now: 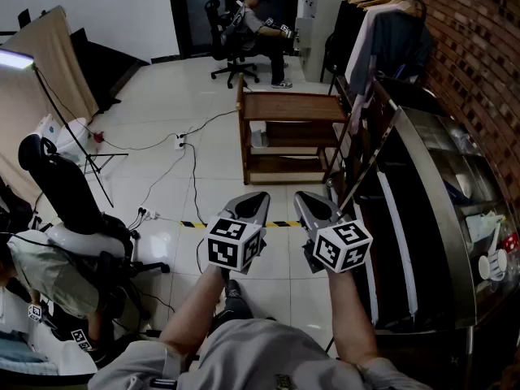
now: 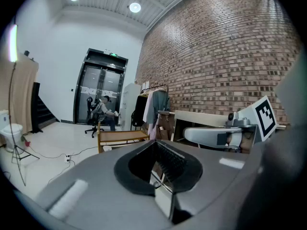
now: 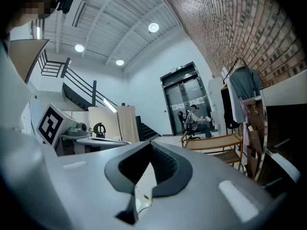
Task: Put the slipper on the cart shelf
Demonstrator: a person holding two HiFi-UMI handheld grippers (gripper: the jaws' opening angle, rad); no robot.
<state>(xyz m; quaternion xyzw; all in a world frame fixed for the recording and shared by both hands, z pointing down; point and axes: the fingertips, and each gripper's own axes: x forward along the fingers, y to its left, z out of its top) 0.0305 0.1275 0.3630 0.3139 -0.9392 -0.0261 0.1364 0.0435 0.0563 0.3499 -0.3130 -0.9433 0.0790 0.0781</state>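
Left gripper [image 1: 258, 196]: clenched, jaws together, nothing between them; held just below level above the floor.
Right gripper [image 1: 302, 195]: clenched likewise, empty; just beside the left gripper, apart from it, aimed the same way.
Surface: white glossy tile floor [image 1: 162, 112], reflective; short yellow-and-black striped tape strip [image 1: 190, 223] directly ahead of the jaw tips.
Floor cabling: thin black cables running to a white power strip [image 1: 179, 142], left of the cart.
Brown wooden three-tier cart [image 1: 280, 132]: upright ahead of both grippers, well apart from them; top tier bare.
Slipper: not identifiable with certainty; a small pale object [image 1: 259, 140] lies on the cart's middle tier at its left end, too small to confirm.
Right side of room: red brick wall [image 1: 479, 47]; rail of hanging garments [image 1: 380, 19]; curved glass display counter [image 1: 443, 177] near the right gripper.
Left side of room: beige backdrop panel [image 1: 45, 63]; black high-backed office chair [image 1: 61, 189].
Far end: dark glass double door [image 1: 203, 6]; seated person [image 1: 258, 24] on a wheeled chair before it.
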